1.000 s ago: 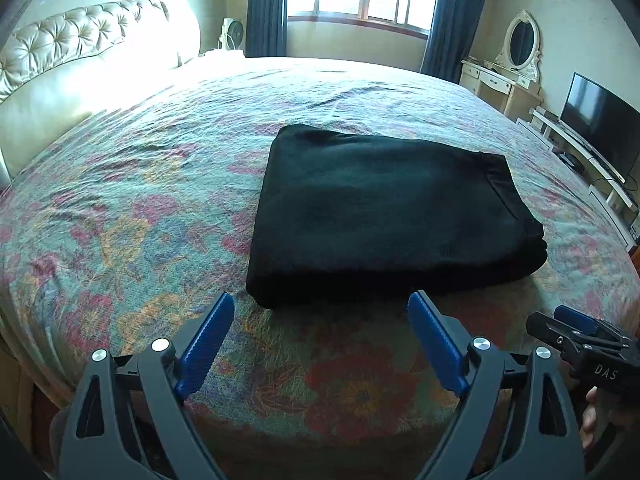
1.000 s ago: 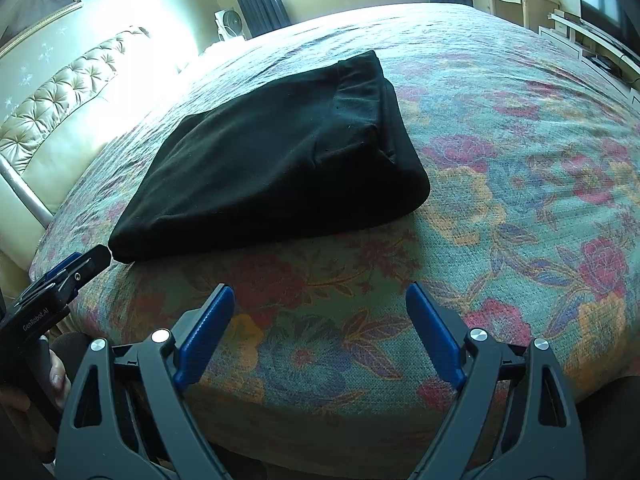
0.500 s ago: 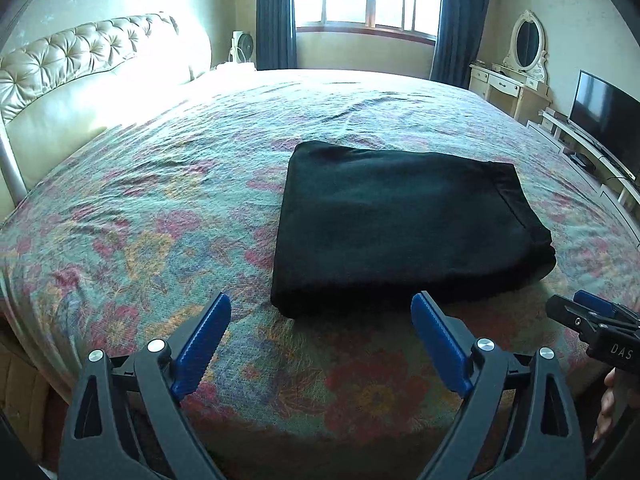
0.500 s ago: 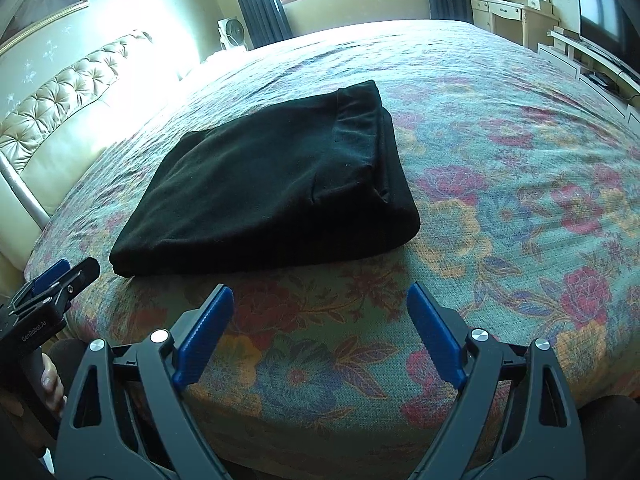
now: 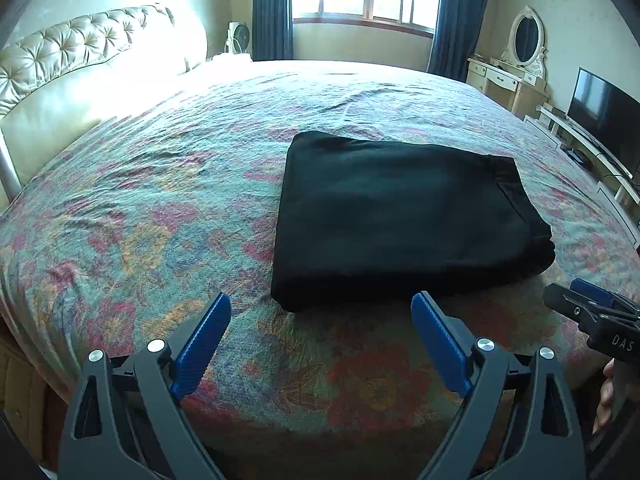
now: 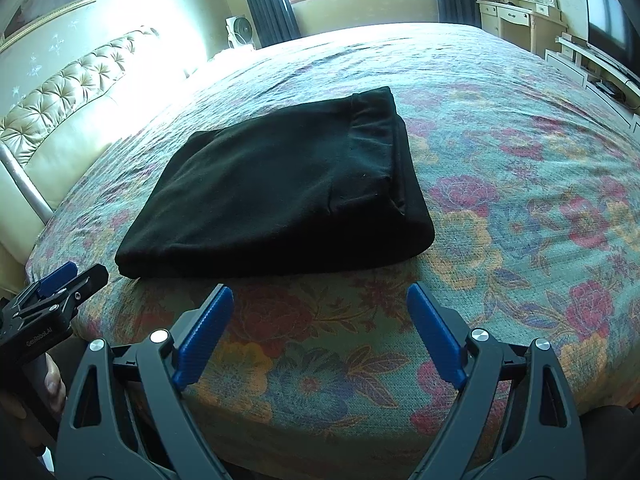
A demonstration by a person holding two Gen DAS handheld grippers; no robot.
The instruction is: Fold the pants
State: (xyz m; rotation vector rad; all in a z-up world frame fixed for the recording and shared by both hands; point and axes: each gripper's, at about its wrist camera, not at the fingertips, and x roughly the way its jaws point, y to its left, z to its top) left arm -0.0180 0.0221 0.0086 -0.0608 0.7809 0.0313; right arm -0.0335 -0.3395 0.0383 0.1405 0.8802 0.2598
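Folded black pants (image 5: 404, 216) lie straight ahead on the bed (image 5: 140, 208), long axis sideways. Left tongs (image 5: 320, 328) and right tongs (image 6: 320, 320) both gape wide, empty, roughly equally near.

Black pants (image 5: 404, 216) lie on a bedspread (image 5: 160, 208) patterned with red, yellow and teal flowers. Each gripper (image 5: 320, 320) is black with blue pads. Cream tufted headboard (image 5: 72, 52); navy curtains (image 5: 272, 8).

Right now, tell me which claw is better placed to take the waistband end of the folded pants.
Probably right. The right claw is open before the black pants' waistband end; the left claw faces the opposite corner. Neither touches them.
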